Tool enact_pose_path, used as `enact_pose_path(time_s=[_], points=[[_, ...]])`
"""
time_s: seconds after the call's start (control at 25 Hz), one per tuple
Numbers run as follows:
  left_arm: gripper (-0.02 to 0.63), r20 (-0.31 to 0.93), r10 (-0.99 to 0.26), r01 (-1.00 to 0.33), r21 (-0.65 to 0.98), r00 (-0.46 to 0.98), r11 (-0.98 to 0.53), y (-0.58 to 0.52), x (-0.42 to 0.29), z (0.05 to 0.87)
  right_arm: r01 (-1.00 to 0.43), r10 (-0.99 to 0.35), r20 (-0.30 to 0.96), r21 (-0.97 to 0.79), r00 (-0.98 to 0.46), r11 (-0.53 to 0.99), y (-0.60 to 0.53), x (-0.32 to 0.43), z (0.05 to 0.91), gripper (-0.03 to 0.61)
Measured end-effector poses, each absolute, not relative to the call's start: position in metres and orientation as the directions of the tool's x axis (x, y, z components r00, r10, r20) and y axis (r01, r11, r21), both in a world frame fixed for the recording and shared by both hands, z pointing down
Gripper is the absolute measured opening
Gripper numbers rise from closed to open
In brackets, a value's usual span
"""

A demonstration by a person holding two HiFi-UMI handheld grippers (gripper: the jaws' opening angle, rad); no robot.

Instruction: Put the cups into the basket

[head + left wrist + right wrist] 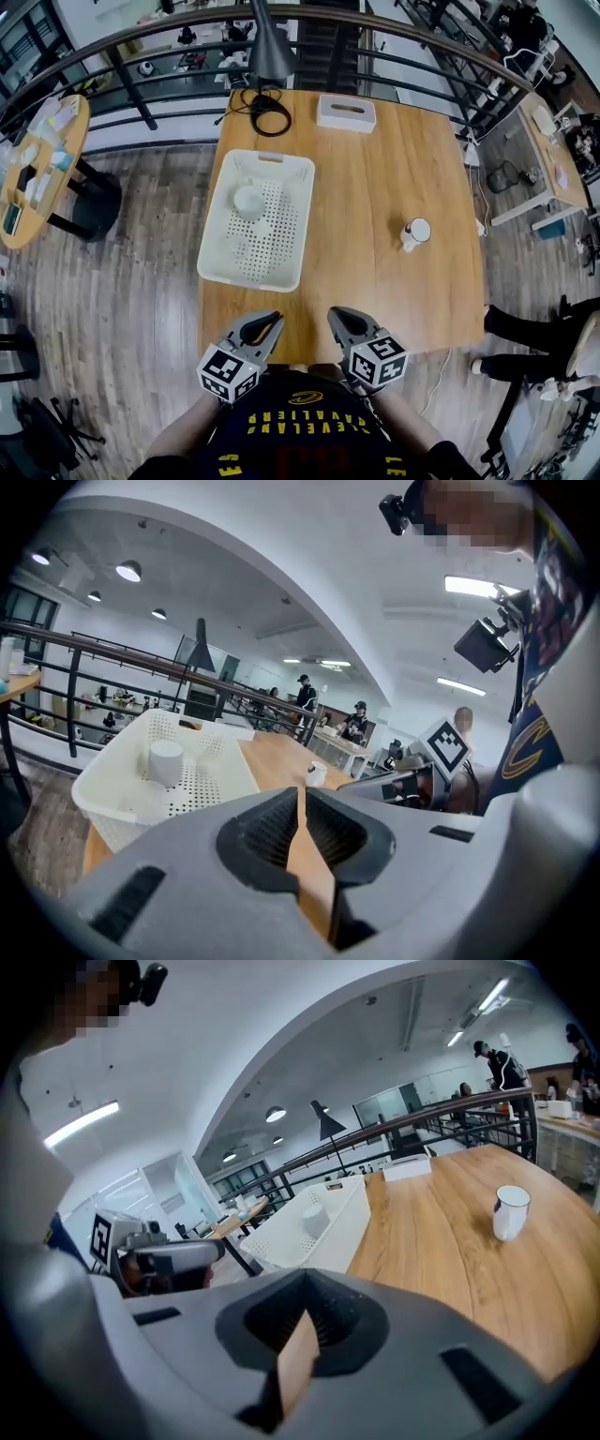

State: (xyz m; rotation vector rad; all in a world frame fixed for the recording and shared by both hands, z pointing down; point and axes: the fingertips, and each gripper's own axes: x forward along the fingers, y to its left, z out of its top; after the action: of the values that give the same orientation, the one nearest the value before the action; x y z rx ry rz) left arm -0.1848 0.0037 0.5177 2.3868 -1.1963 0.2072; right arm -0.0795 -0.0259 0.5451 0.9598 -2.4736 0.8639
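Head view: the basket [246, 279] lies on the left half of the table [375, 178] with one cup [248, 201] inside; a second cup [415, 232] stands upright on the wood, well to its right. At the near edge, the left gripper [269, 324] and right gripper [339, 322] sit side by side, each with jaws closed together on nothing.

wooden table [366, 206]: basket [306, 225] left, cup [415, 232] right, box [346, 112] and cable [265, 111] far edge.
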Motion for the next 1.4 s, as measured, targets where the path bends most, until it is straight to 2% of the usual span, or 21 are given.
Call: enact_pose_path(time_s=[0.52, 0.8, 1.4], points=[[0.020, 0.311, -0.682, -0.750, 0.280, 0.662, -0.599, -0.001, -0.068, 0.501, -0.765, -0.609, 0.463, -0.354, -0.643, 0.538, -0.009, 0.033, 0.530, 0.012], [0.020, 0.311, -0.676, -0.745, 0.258, 0.667, -0.616, 0.000, -0.035, 0.499, -0.790, -0.677, 0.409, -0.340, -0.613, 0.510, -0.013, 0.073, 0.521, 0.011], [0.021, 0.265, -0.670, -0.720, 0.260, 0.694, -0.643, -0.001, 0.024, 0.494, -0.778, -0.676, 0.387, -0.331, -0.628, 0.533, -0.019, 0.123, 0.519, 0.011]])
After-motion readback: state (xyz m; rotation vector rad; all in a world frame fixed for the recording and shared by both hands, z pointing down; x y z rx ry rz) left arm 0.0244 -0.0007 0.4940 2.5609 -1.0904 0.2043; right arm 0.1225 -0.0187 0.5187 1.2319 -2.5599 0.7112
